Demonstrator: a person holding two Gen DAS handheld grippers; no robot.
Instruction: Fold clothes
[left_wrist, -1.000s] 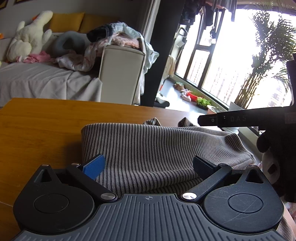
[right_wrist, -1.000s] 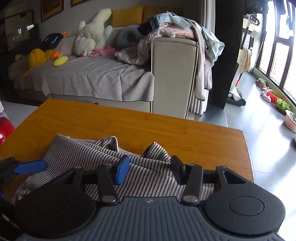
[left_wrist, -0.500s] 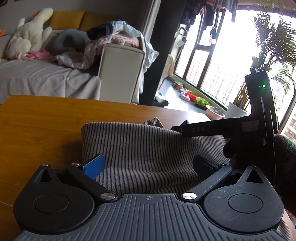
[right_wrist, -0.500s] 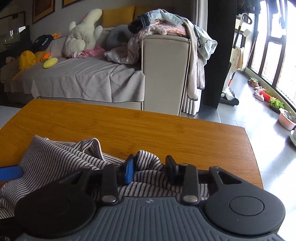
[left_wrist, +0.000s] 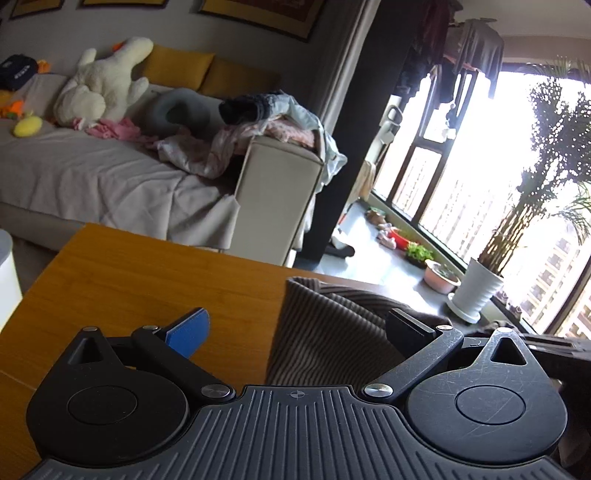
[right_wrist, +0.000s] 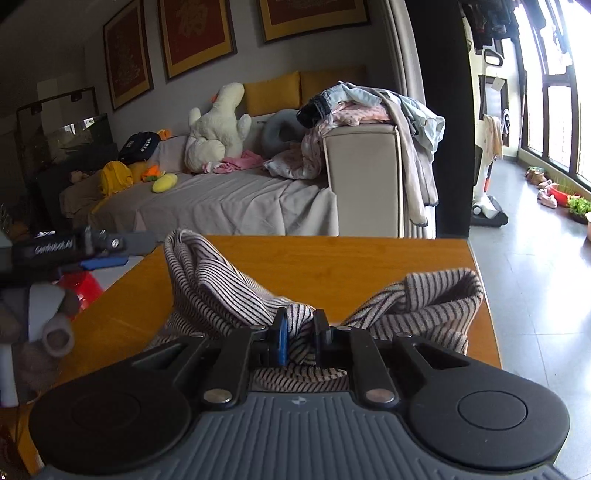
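Observation:
A grey striped garment lies bunched on the wooden table. My right gripper is shut on a fold of it and holds that fold up off the table, with cloth draping to both sides. In the left wrist view the same garment stands up in a raised fold between my fingers. My left gripper is open, its blue pad left of the cloth and not touching it. The left gripper also shows in the right wrist view, off the table's left edge.
A sofa with a plush toy and a pile of clothes on its armrest stands beyond the table. A red stool is left of the table. A white plant pot and windows are to the right.
My right gripper has shut on the garment and lifted a fold of it. My left gripper has moved left and back, so the cloth now stands toward its right finger.

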